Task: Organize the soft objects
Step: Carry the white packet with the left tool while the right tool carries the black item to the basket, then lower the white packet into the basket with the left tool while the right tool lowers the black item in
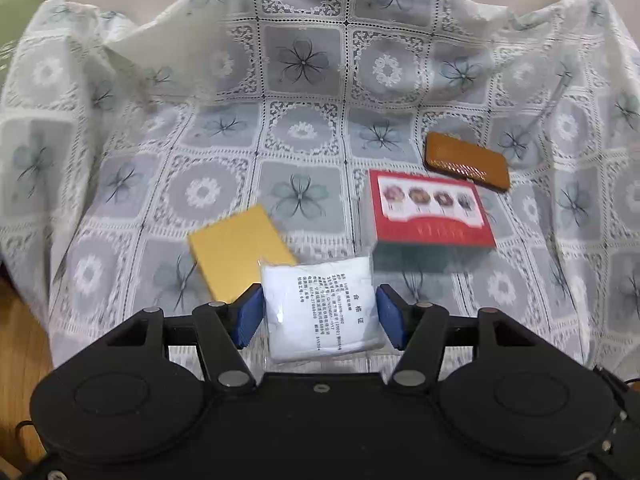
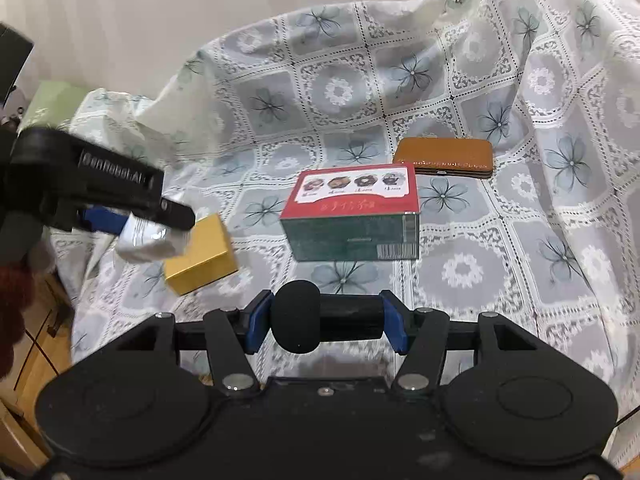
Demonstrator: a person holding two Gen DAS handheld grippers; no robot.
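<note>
Soft white packet (image 1: pixel 322 308) sits pinched in the left gripper (image 1: pixel 318 314); the right gripper (image 2: pixel 326 318) squeezes a black foam roll (image 2: pixel 320 316). Both hang above the cloth-covered seat's (image 2: pixel 500 240) front edge. Judged mid-carry; next needs one shared resting spot.

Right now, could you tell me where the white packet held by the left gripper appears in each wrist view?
Left wrist view: the white packet sits bottom centre, pinched between the left gripper's blue pads, just below the yellow box.
Right wrist view: it shows at the left edge, held in the left gripper, overlapping the yellow box's left side.
Shared landmark: the red-topped box on the patterned cloth.
</note>
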